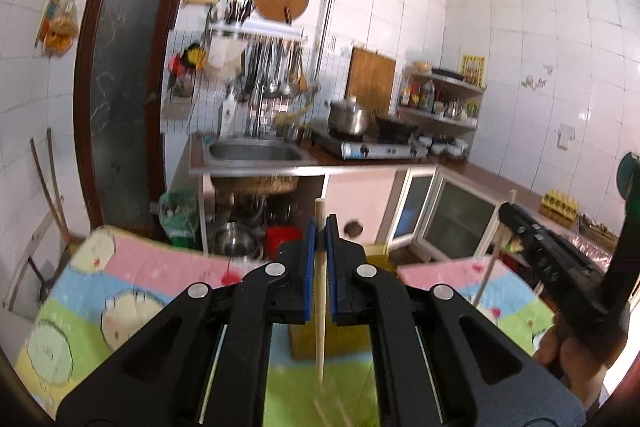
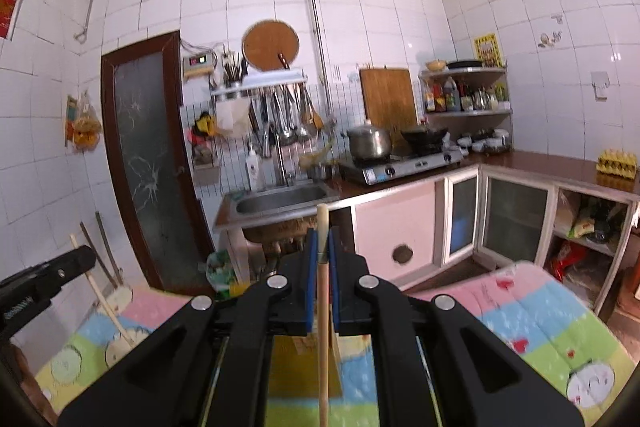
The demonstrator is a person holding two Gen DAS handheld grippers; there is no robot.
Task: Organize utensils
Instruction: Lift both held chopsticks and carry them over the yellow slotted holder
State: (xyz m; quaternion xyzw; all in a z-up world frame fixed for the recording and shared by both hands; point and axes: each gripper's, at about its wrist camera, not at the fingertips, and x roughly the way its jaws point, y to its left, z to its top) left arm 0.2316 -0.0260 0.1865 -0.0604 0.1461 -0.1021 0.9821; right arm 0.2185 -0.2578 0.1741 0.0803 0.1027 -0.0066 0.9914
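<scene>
A: Between the blue pads of the left gripper (image 1: 319, 227), what is that?

B: One pale chopstick (image 1: 319, 291), clamped upright, its tip hanging over the patterned cloth (image 1: 132, 291). The right gripper (image 2: 322, 243) pinches a second chopstick (image 2: 323, 327) the same way, so two sticks, one in each.

A: Anything close by?

B: A yellow-brown box (image 1: 306, 341) sits on the cloth right behind the left stick. In the left view the right gripper shows at the right edge with a hand (image 1: 576, 355) under it.

A: And further off?

B: Nothing blocks the way to the counter: one steel sink (image 2: 280, 201), one gas stove (image 2: 408, 163) bearing one pot (image 2: 369, 141) and one wok (image 2: 424, 137); two chopping boards against the tiles, one round (image 2: 271, 45), one rectangular (image 2: 387, 99)
</scene>
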